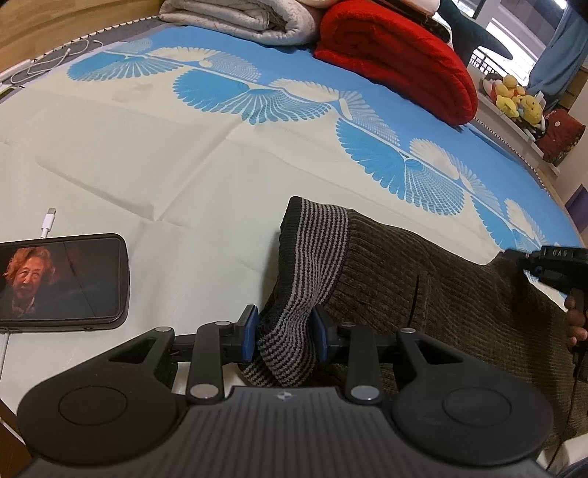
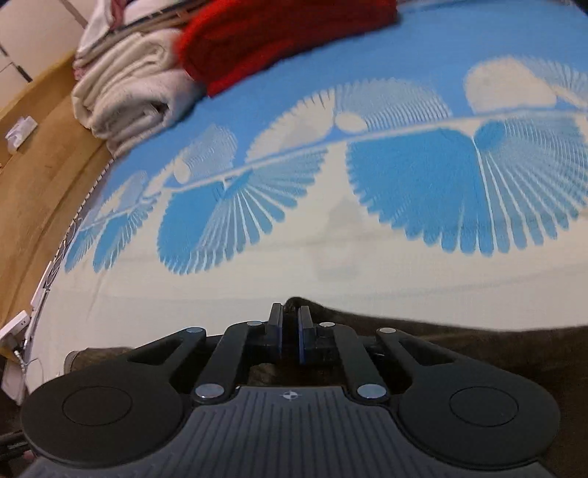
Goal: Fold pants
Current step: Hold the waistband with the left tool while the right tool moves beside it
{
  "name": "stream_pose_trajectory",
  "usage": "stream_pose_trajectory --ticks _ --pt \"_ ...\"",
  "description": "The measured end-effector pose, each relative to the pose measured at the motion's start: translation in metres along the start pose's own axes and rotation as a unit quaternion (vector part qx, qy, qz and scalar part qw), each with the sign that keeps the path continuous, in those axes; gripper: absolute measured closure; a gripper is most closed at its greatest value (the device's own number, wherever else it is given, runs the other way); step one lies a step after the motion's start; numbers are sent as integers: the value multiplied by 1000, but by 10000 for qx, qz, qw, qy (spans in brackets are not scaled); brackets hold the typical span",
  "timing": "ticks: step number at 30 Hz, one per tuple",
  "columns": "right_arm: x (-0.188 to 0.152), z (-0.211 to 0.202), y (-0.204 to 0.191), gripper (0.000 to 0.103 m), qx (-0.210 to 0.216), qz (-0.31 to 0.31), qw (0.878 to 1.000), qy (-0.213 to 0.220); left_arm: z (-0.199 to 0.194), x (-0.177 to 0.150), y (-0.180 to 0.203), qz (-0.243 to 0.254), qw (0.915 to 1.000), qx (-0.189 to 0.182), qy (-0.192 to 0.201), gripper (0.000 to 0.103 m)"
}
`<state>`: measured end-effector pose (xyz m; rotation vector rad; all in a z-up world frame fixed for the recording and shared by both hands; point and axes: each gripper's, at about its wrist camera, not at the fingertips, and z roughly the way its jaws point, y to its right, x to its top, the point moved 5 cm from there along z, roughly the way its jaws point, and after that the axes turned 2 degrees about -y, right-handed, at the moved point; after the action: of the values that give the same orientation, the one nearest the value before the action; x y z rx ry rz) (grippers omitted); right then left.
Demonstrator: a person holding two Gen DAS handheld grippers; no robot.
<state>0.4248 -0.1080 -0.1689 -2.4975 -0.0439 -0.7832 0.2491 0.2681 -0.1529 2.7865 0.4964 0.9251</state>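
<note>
- The left gripper [image 1: 283, 336] is seen nearest the lens; its blue-padded fingers [image 1: 250, 332] are clamped on the striped ribbed cuff [image 1: 312, 257] of the pants [image 1: 422, 286].
- The pants, of dark brown corduroy, are spread across the near part of the bed [image 1: 183, 176], on the cream area of its blue fan-patterned sheet.
- The right gripper [image 2: 290, 327] is noted at the far edge of the brown cloth; its fingers are nearly closed with only a narrow gap, and a fold of fabric appears to be pinched between them, though motion blur leaves this uncertain.
- No finished fold is visible. The cuff end is judged to be raised only slightly; the task is assessed as being at an early stage, with the carrying-over of the leg and all further folds outstanding.
- A phone [image 1: 62, 279] with a lit screen is recorded just left of the cuff, apart from it; a red blanket [image 1: 397, 55] and a grey quilt [image 1: 239, 18] are stacked at the far side of the bed.
</note>
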Motion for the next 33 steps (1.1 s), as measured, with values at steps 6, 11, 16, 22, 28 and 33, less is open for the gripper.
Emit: stream_pose_trajectory --ticks 6,11,16,22,28,33 --pt "19 -28 -16 103 260 -233 9936 1075 0 0 -1 -18 10000 -28 2 67" --pt "22 -16 7 84 134 379 9988 296 -1 0 -1 -9 10000 -32 6 67" --pt "13 -3 8 63 147 355 9989 -256 -1 0 0 -1 10000 -16 11 67" --pt "-3 4 -9 92 -59 -292 9994 -173 -2 0 -1 -45 10000 -52 38 67" --pt "-8 17 -8 90 -296 -516 9976 368 -3 -1 1 49 10000 24 60 65" --pt "-3 17 -5 69 -550 -543 9951 620 -5 -2 5 190 9996 178 103 61"
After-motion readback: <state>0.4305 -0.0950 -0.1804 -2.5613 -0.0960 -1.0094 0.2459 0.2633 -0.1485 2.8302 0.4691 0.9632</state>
